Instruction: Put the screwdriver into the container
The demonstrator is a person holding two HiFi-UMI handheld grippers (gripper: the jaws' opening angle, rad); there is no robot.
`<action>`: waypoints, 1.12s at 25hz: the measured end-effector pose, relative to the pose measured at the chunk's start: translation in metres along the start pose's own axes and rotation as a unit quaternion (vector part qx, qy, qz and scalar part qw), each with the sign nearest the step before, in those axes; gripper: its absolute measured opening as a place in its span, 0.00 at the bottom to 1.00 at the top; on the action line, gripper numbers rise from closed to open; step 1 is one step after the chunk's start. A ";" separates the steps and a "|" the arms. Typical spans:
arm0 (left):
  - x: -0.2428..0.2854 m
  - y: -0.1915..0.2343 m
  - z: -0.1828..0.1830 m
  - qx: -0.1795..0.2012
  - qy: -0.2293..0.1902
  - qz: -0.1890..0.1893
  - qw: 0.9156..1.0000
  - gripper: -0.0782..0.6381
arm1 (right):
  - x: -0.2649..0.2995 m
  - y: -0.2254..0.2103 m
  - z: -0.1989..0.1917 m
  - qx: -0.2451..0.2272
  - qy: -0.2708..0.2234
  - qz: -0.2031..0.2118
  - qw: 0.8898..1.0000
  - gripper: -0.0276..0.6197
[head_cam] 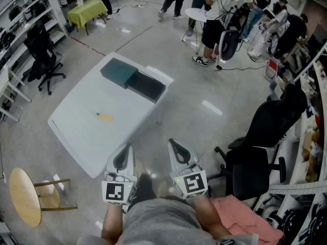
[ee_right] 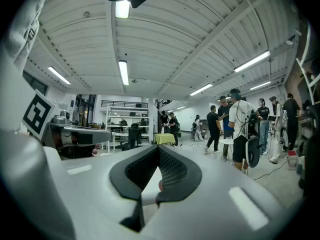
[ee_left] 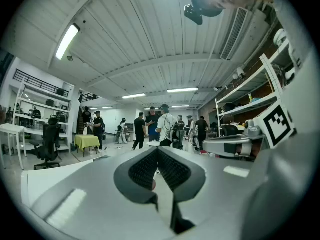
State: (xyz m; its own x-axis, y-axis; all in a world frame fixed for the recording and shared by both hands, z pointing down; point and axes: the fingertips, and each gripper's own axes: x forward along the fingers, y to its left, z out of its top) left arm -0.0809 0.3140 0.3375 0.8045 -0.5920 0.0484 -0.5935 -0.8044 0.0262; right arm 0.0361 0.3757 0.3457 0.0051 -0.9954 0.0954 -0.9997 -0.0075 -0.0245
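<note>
Head view: the yellow screwdriver [head_cam: 104, 117] is lying on the white table [head_cam: 76, 131], well apart from the dark container [head_cam: 146, 86] at the far end. The left gripper [head_cam: 126, 148] and right gripper [head_cam: 172, 143] are hanging level, short of the table's near edge. Left gripper view: the jaws are meeting, nothing between them. Right gripper view: the jaws are likewise pressing together, empty. Judgement: the approach is not yet under way; next, one gripper needs opening and lowering over the screwdriver.
</note>
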 end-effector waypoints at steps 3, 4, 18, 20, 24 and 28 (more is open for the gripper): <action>0.012 0.008 0.004 0.010 0.002 -0.002 1.000 0.13 | 0.015 -0.002 0.003 -0.002 -0.001 0.004 1.000 0.05; 0.014 0.011 0.003 0.008 0.003 -0.002 1.000 0.13 | 0.019 -0.002 0.003 -0.001 -0.001 0.007 1.000 0.05; 0.054 0.105 -0.002 -0.002 0.013 0.054 0.998 0.12 | 0.135 0.030 -0.002 -0.008 0.030 0.094 0.995 0.05; 0.059 0.125 -0.004 -0.005 0.020 0.065 0.998 0.13 | 0.158 0.039 0.002 -0.009 0.032 0.109 0.993 0.05; 0.063 0.167 -0.008 -0.017 0.028 0.089 0.995 0.13 | 0.201 0.061 0.003 -0.011 0.044 0.133 0.990 0.05; 0.065 0.212 -0.009 -0.035 0.025 0.107 0.993 0.13 | 0.244 0.089 -0.003 -0.011 0.060 0.163 0.985 0.05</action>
State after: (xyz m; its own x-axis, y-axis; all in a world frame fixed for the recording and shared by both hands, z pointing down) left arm -0.1547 0.1054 0.3555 0.6587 -0.7444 0.1095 -0.7523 -0.6542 0.0786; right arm -0.0521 0.1324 0.3700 -0.3180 -0.9262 0.2024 -0.9480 0.3140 -0.0526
